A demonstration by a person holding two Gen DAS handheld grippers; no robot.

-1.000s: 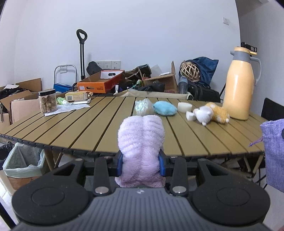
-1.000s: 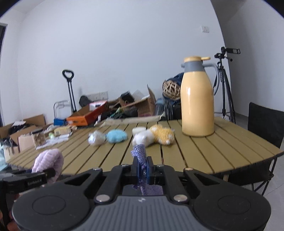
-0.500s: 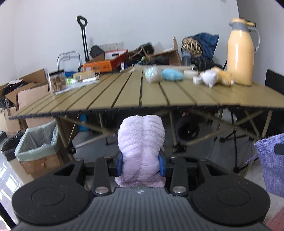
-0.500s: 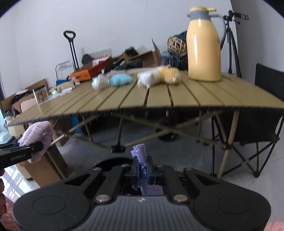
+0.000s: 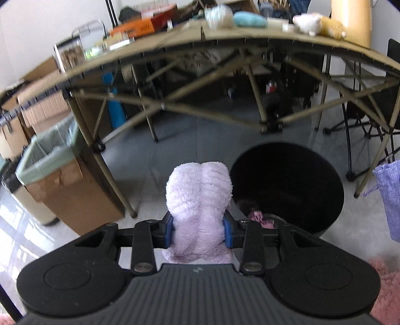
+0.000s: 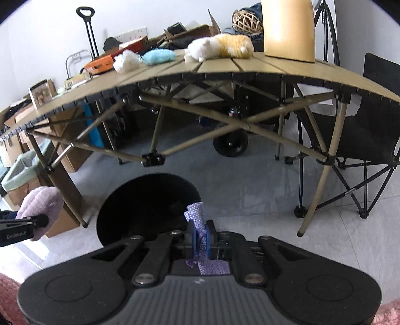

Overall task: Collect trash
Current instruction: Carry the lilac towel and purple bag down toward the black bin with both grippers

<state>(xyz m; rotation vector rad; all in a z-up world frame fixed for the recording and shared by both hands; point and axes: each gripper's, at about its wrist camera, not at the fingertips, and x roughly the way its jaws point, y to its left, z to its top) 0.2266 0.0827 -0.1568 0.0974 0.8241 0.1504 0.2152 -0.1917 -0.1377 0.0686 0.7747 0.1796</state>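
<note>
Soft, light lilac plush lump (image 5: pixel 199 197) squashes between left gripper (image 5: pixel 199 228) pads; right gripper (image 6: pixel 202 237) pinches limp purple mesh pouch (image 6: pixel 197 220) by its thin edge.

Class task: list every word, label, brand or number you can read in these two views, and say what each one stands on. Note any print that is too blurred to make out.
"Candlebot.AI", roughly; the small white letters are hard to make out: on the black side of the left gripper, in the right wrist view.
Orange box on the table: dark print, too blurred to read.
Jar label: unreadable.
No other legible text.
</note>
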